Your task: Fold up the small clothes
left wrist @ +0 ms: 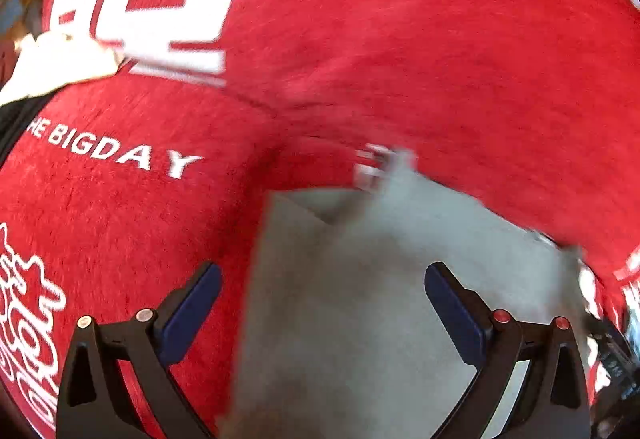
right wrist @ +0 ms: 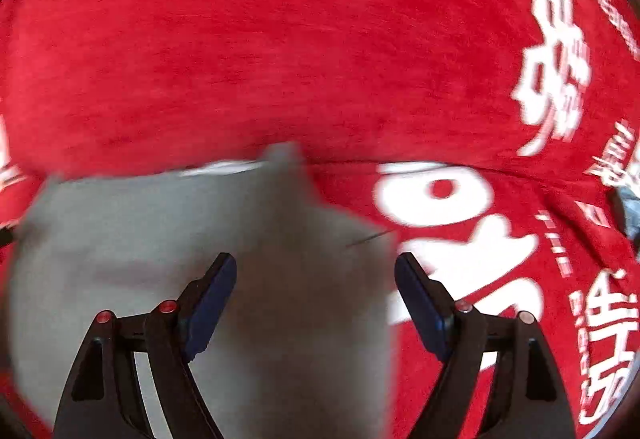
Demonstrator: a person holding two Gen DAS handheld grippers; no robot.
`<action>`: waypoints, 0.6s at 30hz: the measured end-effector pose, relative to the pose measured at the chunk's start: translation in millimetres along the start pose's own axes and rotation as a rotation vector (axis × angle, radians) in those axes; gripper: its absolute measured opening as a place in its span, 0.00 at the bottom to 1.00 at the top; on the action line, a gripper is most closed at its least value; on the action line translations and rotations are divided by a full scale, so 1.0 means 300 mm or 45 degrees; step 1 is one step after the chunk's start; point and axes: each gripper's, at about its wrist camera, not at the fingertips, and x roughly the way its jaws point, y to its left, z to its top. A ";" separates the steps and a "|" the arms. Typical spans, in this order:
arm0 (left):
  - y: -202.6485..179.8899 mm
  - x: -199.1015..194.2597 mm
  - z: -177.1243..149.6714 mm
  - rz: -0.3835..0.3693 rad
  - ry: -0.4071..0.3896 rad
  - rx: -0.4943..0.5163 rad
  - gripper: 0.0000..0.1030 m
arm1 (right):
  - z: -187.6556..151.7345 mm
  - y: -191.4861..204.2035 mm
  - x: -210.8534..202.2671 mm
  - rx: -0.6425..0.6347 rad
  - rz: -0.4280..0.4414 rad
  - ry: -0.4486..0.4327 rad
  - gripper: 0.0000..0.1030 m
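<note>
Fold part done: grey garment (left wrist: 380,299) lies on the red printed cloth (left wrist: 400,39).
Left gripper (left wrist: 322,315) and right gripper (right wrist: 316,305) over garment, both wide open, holding nothing; 1 layer visibly folded, further folds outstanding.

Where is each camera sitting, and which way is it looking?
Left wrist view: it sits on the left gripper, looking forward and down along its two open fingers at the grey garment on the red printed cloth; only the fingers show, no hand.
Right wrist view: it sits on the right gripper, looking down along its open fingers at the grey garment on the red printed cloth; again only fingers show.
Both views share the blurry grey garment and the red cloth.
</note>
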 end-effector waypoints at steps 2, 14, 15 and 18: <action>-0.126 -0.056 -0.083 0.002 -0.034 0.174 0.99 | -0.037 0.119 -0.018 -0.121 0.028 0.005 0.82; -0.036 -0.012 -0.231 0.125 0.055 0.178 1.00 | -0.195 -0.126 0.015 0.080 -0.074 0.102 0.85; -0.003 -0.016 -0.227 0.097 0.073 0.147 1.00 | -0.206 -0.170 0.017 0.122 -0.071 0.115 0.88; 0.084 -0.034 -0.251 0.081 0.127 -0.018 1.00 | -0.236 -0.248 -0.027 0.257 -0.055 0.119 0.88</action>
